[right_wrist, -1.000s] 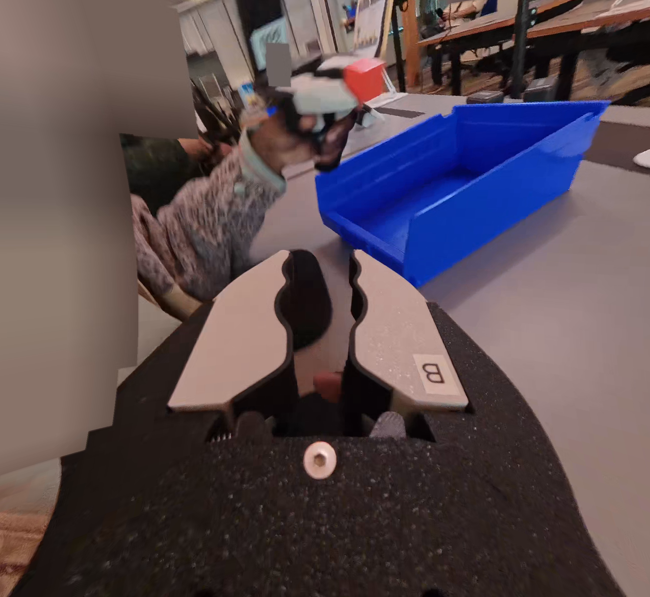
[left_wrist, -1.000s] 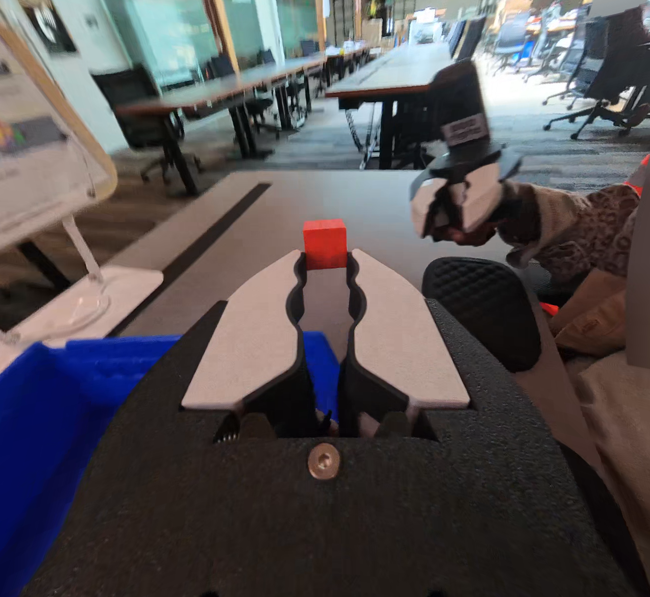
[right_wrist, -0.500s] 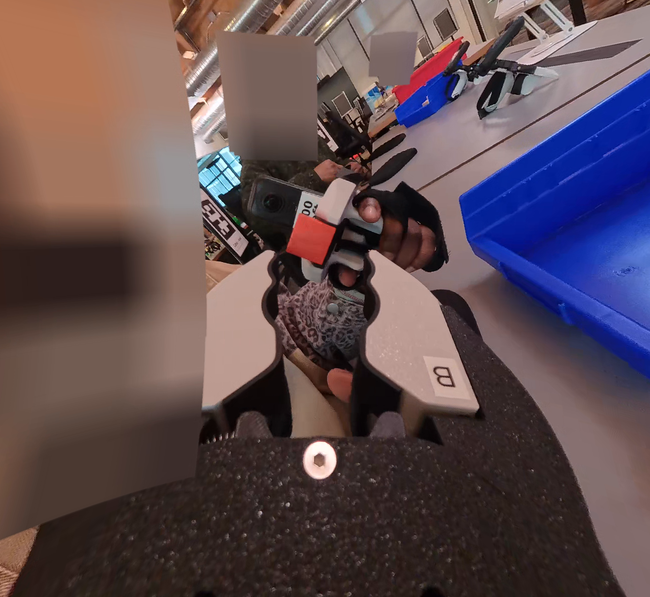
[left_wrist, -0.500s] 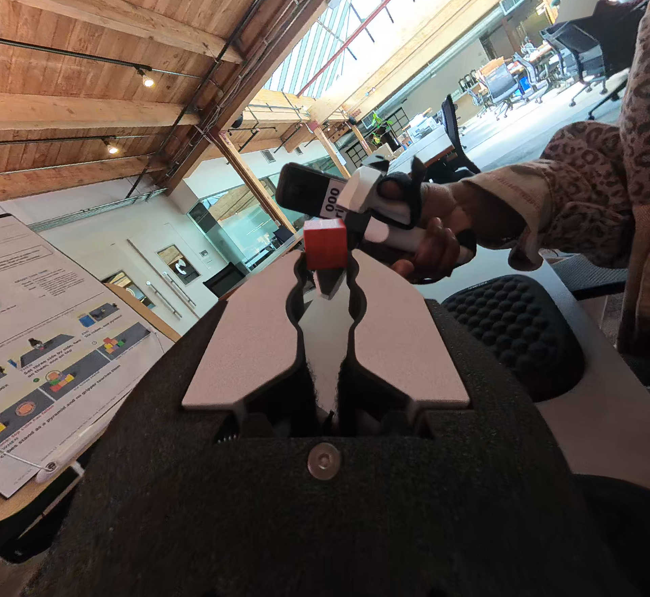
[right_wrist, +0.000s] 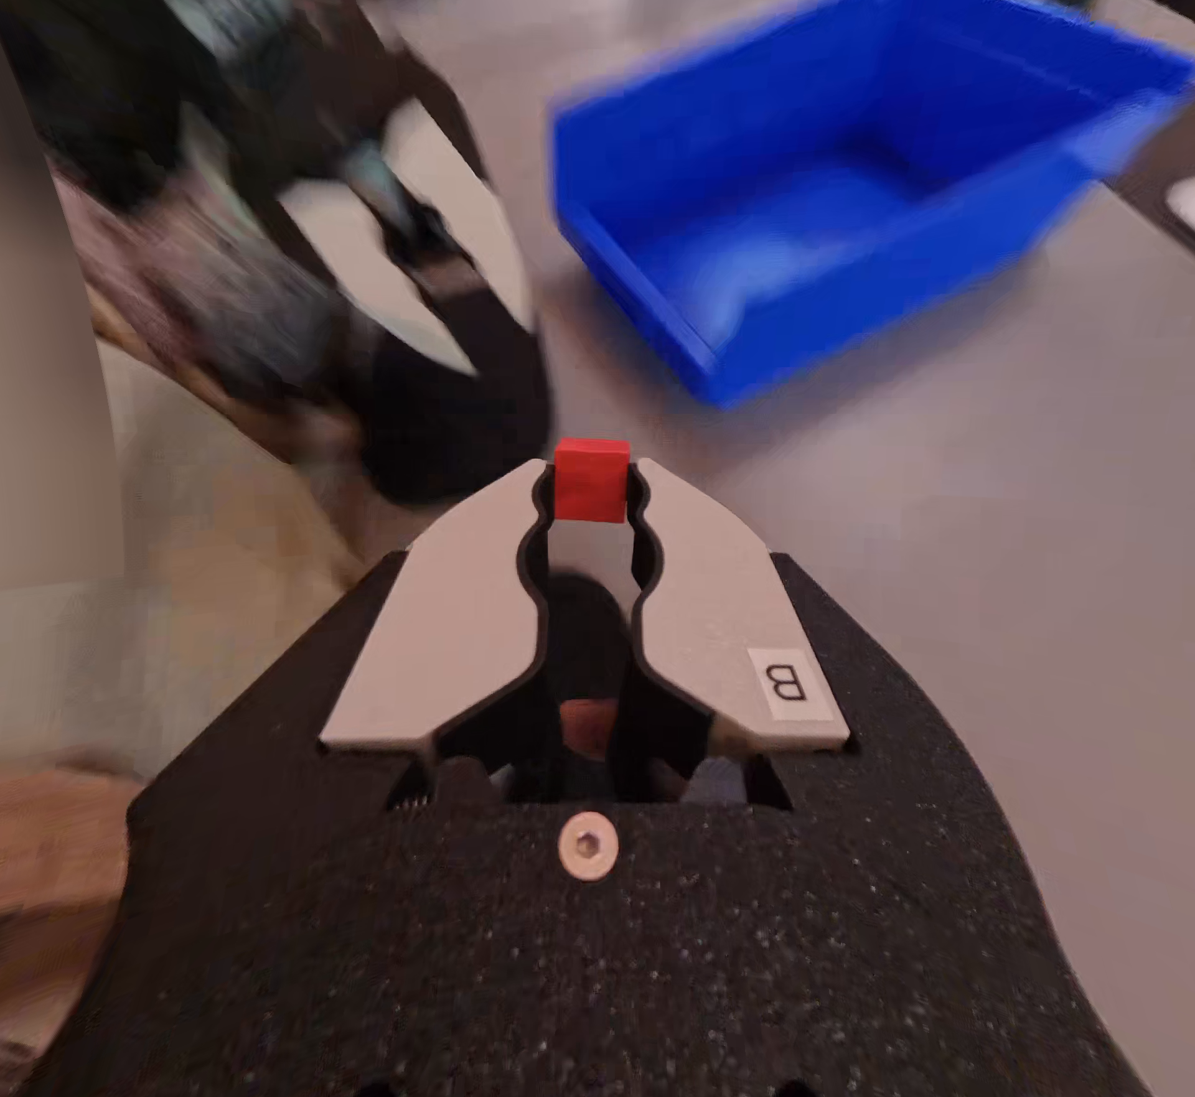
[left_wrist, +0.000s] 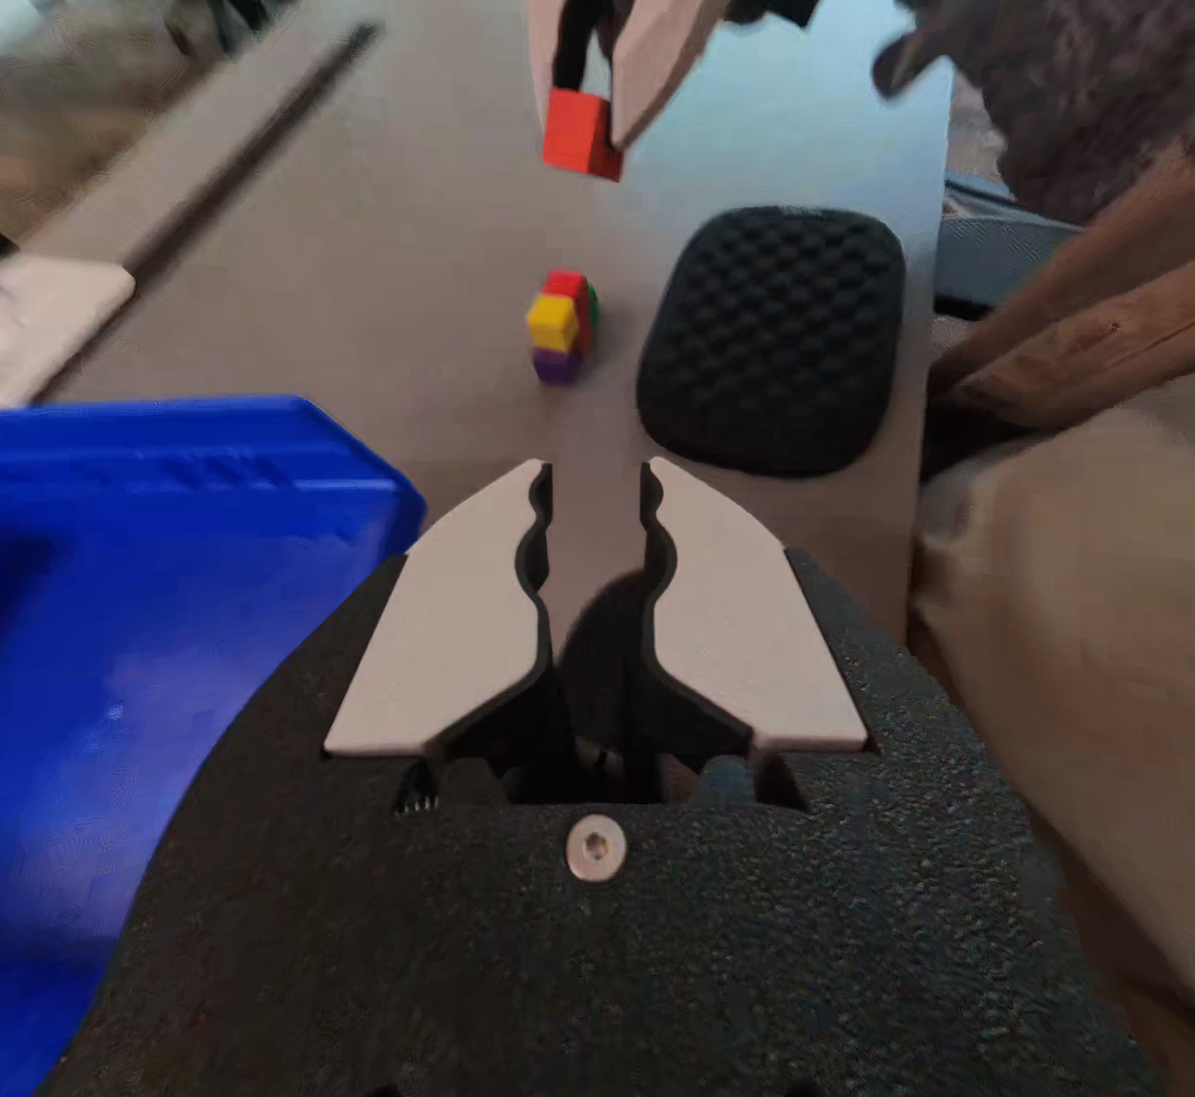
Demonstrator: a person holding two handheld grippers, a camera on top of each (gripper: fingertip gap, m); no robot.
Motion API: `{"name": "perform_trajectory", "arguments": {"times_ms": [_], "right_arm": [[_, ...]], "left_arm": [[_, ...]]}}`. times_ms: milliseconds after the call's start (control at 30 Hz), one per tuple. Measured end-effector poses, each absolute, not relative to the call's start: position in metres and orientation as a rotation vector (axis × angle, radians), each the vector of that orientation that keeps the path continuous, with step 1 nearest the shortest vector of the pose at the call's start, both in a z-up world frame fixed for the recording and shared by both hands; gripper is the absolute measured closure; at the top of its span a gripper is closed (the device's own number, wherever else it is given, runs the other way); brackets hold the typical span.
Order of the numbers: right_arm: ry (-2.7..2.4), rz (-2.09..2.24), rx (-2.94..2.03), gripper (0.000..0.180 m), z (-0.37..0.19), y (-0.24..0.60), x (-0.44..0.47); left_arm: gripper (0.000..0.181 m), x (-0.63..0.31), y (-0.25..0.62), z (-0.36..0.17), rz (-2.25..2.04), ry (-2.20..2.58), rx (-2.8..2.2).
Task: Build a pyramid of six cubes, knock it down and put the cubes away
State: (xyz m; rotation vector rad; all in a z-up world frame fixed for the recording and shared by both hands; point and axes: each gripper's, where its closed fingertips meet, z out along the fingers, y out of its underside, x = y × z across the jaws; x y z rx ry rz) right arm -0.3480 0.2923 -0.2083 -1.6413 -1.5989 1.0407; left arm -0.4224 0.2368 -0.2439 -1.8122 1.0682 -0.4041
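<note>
Right gripper: clamped on red cube. Left gripper: parted, empty. Cube stack (blurred): risk of toppling if cube lands off-centre.

The red cube passed from left gripper to right gripper.

Facing wrist views, shared blue bin

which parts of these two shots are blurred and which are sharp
Left wrist view: the left gripper is crisp, the blue bin and background smeared, the stacked cubes soft. Right wrist view: the right gripper and its red cube are sharp, everything beyond streaks with motion.
</note>
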Motion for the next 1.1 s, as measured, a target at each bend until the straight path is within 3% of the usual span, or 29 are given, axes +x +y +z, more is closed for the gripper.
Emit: {"name": "perform_trajectory", "arguments": {"times_ms": [100, 333, 1100], "right_arm": [[-1.891, 0.614, -1.737, 0.158, -0.249, 0.316, -0.317], [-2.214, 0.268, -1.748, 0.158, -0.285, 0.338, -0.321], [-2.35, 0.346, -1.702, 0.159, -0.301, 0.343, -0.327]], "left_arm": [[0.15, -0.418, 0.226, -0.259, -0.477, 1.06, -1.927], [0.15, -0.419, 0.23, -0.27, -0.534, 1.005, -1.984], [0.151, -0.426, 0.238, -0.281, -0.524, 0.988, -2.009]]}}
